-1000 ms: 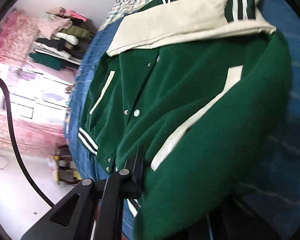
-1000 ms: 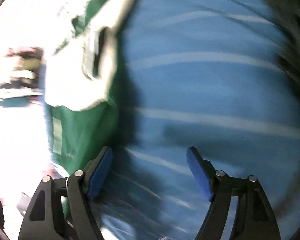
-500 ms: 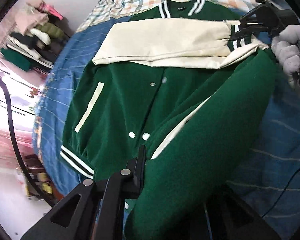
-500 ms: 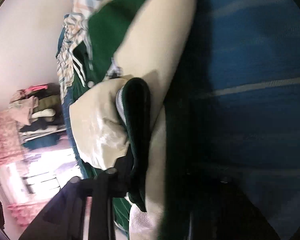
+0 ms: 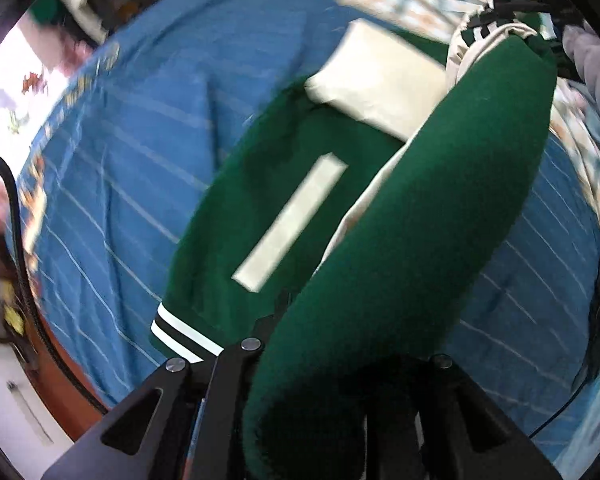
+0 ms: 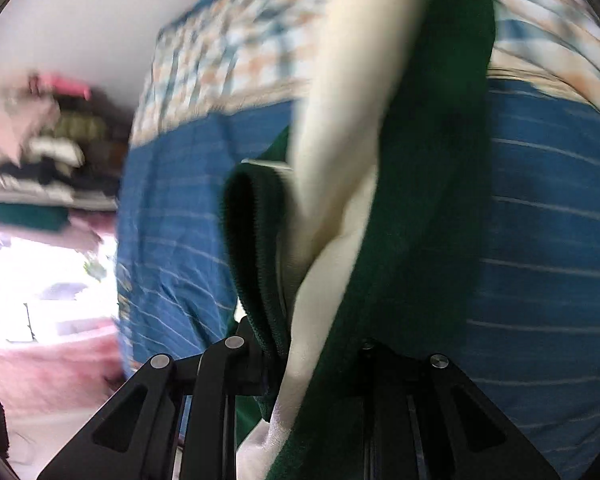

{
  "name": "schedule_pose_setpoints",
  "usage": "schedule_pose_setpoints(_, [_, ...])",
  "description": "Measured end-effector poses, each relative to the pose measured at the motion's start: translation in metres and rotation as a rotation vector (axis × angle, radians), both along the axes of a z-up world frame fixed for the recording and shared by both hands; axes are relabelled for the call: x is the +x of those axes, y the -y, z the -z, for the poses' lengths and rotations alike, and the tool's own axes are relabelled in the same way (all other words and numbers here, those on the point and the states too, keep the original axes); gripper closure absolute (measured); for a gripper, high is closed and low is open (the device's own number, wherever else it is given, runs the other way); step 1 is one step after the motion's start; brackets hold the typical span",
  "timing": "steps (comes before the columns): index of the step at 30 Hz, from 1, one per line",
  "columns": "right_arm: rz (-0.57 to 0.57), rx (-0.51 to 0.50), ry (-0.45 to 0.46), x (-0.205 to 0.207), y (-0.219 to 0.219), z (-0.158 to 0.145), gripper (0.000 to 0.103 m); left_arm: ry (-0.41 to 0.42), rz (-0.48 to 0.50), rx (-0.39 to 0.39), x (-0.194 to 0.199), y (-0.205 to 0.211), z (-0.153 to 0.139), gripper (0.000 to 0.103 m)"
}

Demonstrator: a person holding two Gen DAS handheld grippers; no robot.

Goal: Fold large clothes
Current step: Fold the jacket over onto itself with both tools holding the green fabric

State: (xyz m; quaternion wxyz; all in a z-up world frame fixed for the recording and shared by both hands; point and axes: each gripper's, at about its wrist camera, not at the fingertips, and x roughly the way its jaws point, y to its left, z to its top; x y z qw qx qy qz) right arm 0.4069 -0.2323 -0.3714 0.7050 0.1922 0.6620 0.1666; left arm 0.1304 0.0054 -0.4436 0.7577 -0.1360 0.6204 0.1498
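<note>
The green varsity jacket (image 5: pixel 284 216) with cream sleeves lies on a blue striped bedsheet (image 5: pixel 132 168), and one long side of it is lifted off the bed in a taut green ridge that runs between the two grippers. The left gripper (image 5: pixel 300 364) is clamped on the fabric at the hem end, close to the striped ribbed waistband (image 5: pixel 180 332); its figure has crept up a touch, so the jaws are starting to part, though the cloth is between them and looks pinched. The right gripper (image 6: pixel 300 356) is closed on the bunched upper end — green body cloth, a cream sleeve (image 6: pixel 340 152) and a dark ribbed cuff (image 6: pixel 256 256) all caught together. In the left wrist view that same gripper shows at the top right, held by a gloved hand (image 5: pixel 592 64). Holding both ends of one edge keeps the side straight, which reads as a lengthwise fold being carried across the body — over the cream pocket welt (image 5: pixel 292 220) and the other sleeve already laid flat. A plaid blanket (image 6: pixel 236 36) lies at the head of the bed. Both views are blurred, so the exact fold line is hard to judge.
</note>
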Motion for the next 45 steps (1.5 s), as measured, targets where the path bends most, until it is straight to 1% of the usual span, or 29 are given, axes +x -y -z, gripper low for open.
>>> schedule_pose_setpoints(1, [-0.022, -0.033, -0.009, 0.005, -0.024, 0.007, 0.081, -0.009, -0.033, -0.052, -0.001, -0.018, 0.013, 0.086])
schedule_pose_setpoints(3, [-0.091, -0.125, -0.055, 0.014, -0.077, 0.041, 0.079, -0.032, -0.115, -0.130, -0.006, -0.052, 0.039, 0.083])
schedule_pose_setpoints(4, [-0.118, -0.154, -0.084, 0.012, -0.088, 0.059, 0.069, -0.039, -0.143, -0.157, -0.008, -0.064, 0.048, 0.079])
schedule_pose_setpoints(5, [-0.126, -0.159, -0.103, 0.013, -0.100, 0.069, 0.056, -0.038, -0.175, -0.197, -0.012, -0.077, 0.056, 0.074])
schedule_pose_setpoints(6, [-0.139, -0.147, -0.125, 0.014, -0.114, 0.082, 0.050, -0.025, -0.223, -0.254, -0.017, -0.091, 0.061, 0.074])
schedule_pose_setpoints(7, [-0.141, -0.123, -0.126, 0.016, -0.122, 0.085, 0.038, -0.001, -0.271, -0.322, -0.024, -0.104, 0.064, 0.073])
schedule_pose_setpoints(8, [-0.142, -0.083, -0.125, 0.013, -0.118, 0.086, 0.031, 0.013, -0.300, -0.366, -0.029, -0.113, 0.064, 0.070])
schedule_pose_setpoints(9, [-0.142, -0.011, -0.123, 0.016, -0.121, 0.081, 0.031, 0.018, -0.311, -0.380, -0.032, -0.117, 0.062, 0.067])
schedule_pose_setpoints(10, [-0.141, 0.074, -0.126, 0.023, -0.128, 0.075, 0.031, 0.029, -0.328, -0.376, -0.038, -0.122, 0.055, 0.065])
schedule_pose_setpoints(12, [-0.115, 0.184, -0.125, 0.022, -0.113, 0.062, 0.030, 0.039, -0.350, -0.362, -0.048, -0.127, 0.046, 0.053])
schedule_pose_setpoints(13, [-0.099, 0.205, -0.122, 0.020, -0.102, 0.056, 0.030, 0.053, -0.371, -0.341, -0.056, -0.130, 0.041, 0.035])
schedule_pose_setpoints(14, [-0.077, 0.208, -0.117, 0.019, -0.082, 0.051, 0.030, 0.052, -0.384, -0.282, -0.061, -0.131, 0.038, 0.019])
schedule_pose_setpoints(16, [-0.026, 0.140, -0.076, 0.017, -0.025, 0.042, 0.030, 0.029, -0.383, -0.158, -0.064, -0.134, 0.042, 0.017])
schedule_pose_setpoints(18, [0.002, 0.060, -0.055, 0.018, 0.014, 0.044, 0.029, -0.031, -0.379, -0.061, -0.059, -0.133, 0.061, 0.017])
schedule_pose_setpoints(20, [0.030, -0.021, -0.065, 0.020, 0.063, 0.061, 0.029, -0.064, -0.414, -0.028, -0.055, -0.133, 0.088, 0.011])
schedule_pose_setpoints(21, [0.039, -0.033, -0.075, 0.018, 0.082, 0.071, 0.029, -0.073, -0.419, -0.019, -0.053, -0.133, 0.095, 0.009])
schedule_pose_setpoints(24, [0.069, 0.012, -0.117, 0.028, 0.107, 0.116, 0.029, -0.093, -0.412, 0.007, -0.040, -0.134, 0.108, 0.008])
schedule_pose_setpoints(27, [0.108, 0.183, -0.161, 0.045, 0.109, 0.164, 0.028, -0.105, -0.415, -0.001, -0.031, -0.135, 0.111, 0.008])
schedule_pose_setpoints(28, [0.118, 0.255, -0.172, 0.051, 0.107, 0.177, 0.027, -0.113, -0.410, -0.002, -0.029, -0.135, 0.112, 0.008])
schedule_pose_setpoints(29, [0.123, 0.294, -0.157, 0.055, 0.104, 0.182, 0.027, -0.119, -0.401, 0.002, -0.029, -0.134, 0.112, 0.008])
schedule_pose_setpoints(31, [0.110, 0.319, -0.090, 0.059, 0.094, 0.181, 0.037, -0.130, -0.372, 0.029, -0.014, -0.136, 0.115, 0.008])
schedule_pose_setpoints(32, [0.114, 0.320, -0.076, 0.056, 0.092, 0.180, 0.068, -0.139, -0.355, 0.045, -0.004, -0.139, 0.116, 0.008])
schedule_pose_setpoints(33, [0.135, 0.353, -0.082, 0.052, 0.094, 0.179, 0.077, -0.145, -0.345, 0.056, 0.001, -0.136, 0.116, 0.008])
schedule_pose_setpoints(37, [0.280, 0.408, -0.056, 0.021, 0.123, 0.150, 0.084, -0.165, -0.311, 0.097, 0.018, -0.136, 0.108, 0.008])
schedule_pose_setpoints(41, [0.478, 0.439, -0.075, -0.039, 0.161, 0.123, 0.087, -0.106, -0.329, 0.128, 0.018, -0.149, 0.062, 0.008])
schedule_pose_setpoints(42, [0.519, 0.439, -0.081, -0.055, 0.184, 0.115, 0.087, -0.088, -0.344, 0.125, 0.015, -0.153, 0.052, 0.008])
schedule_pose_setpoints(43, [0.588, 0.436, -0.095, -0.086, 0.205, 0.105, 0.087, -0.065, -0.366, 0.116, 0.009, -0.160, 0.038, 0.008])
schedule_pose_setpoints(44, [0.628, 0.429, -0.107, -0.112, 0.243, 0.092, 0.087, -0.051, -0.388, 0.111, 0.003, -0.167, 0.026, 0.008])
schedule_pose_setpoints(45, [0.659, 0.419, -0.116, -0.131, 0.262, 0.082, 0.087, -0.042, -0.402, 0.109, -0.008, -0.173, 0.019, 0.008])
